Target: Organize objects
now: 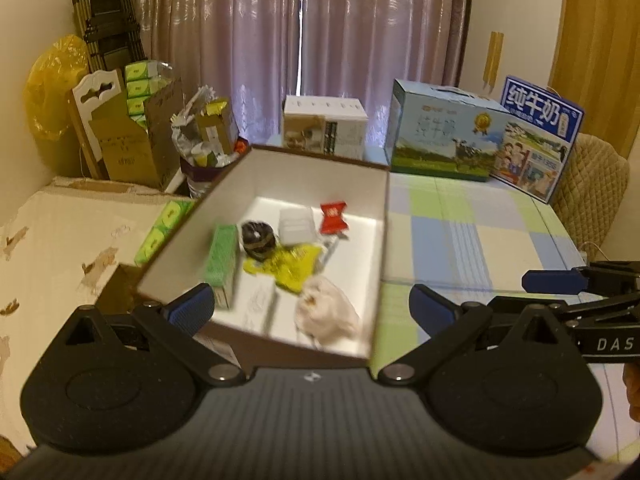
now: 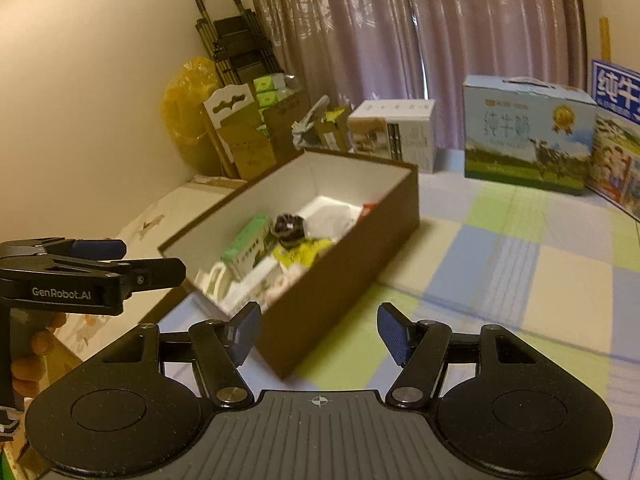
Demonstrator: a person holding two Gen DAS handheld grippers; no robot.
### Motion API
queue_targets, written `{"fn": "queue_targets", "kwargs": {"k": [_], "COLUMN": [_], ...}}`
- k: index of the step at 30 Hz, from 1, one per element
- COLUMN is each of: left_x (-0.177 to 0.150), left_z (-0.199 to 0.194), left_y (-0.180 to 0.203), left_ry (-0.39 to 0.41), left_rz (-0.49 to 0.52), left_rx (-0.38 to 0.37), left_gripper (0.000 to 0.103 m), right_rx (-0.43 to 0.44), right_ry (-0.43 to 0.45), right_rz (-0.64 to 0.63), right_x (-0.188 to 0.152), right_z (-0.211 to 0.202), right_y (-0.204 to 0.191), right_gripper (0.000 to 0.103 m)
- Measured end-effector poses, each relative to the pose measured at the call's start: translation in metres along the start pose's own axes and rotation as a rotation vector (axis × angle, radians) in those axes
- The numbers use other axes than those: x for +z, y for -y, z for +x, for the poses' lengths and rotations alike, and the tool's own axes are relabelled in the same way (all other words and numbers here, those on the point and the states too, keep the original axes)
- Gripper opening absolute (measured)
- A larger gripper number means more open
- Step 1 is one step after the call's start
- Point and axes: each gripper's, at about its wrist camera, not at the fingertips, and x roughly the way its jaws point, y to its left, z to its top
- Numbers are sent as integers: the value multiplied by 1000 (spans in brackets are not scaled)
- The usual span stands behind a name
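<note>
An open brown box (image 1: 382, 240) with a white inside stands on the checked tablecloth; it also shows in the right wrist view (image 2: 340, 280). Inside lie a green carton (image 1: 220, 260), a dark round object (image 1: 258, 238), a yellow packet (image 1: 292, 266), a red sachet (image 1: 333, 218), a clear plastic piece (image 1: 296, 222) and a pale bundle (image 1: 328, 312). My left gripper (image 1: 310, 308) is open and empty, its jaws spread over the box's near end. My right gripper (image 2: 318, 332) is open and empty, just short of the box's near corner.
Two blue milk cartons (image 1: 440, 136) and a white box (image 1: 324, 126) stand at the table's back. Cardboard boxes, a folded trolley (image 1: 108, 24) and a yellow bag (image 1: 52, 84) crowd the back left. A flat cardboard sheet (image 1: 60, 240) lies left of the box.
</note>
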Motion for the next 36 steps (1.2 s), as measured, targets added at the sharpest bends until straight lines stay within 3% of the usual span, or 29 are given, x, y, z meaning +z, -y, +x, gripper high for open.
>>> {"fn": "queue_targets", "kwargs": {"k": [19,36], "left_x": [-90,-118], "left_z": [-55,-77], "left_y": [93,130], "left_ry": [-112,-132], "left_rz": [-22,-6], "left_rx": [-13,-14], "left_gripper": [102,102], "right_rx": [-39,-50], "right_ry": [-79,-79], "right_rz": [33,63], "right_x": [-89,-118], "right_z": [-96,-133], "right_y": [34,44], "right_gripper": [62,62]}}
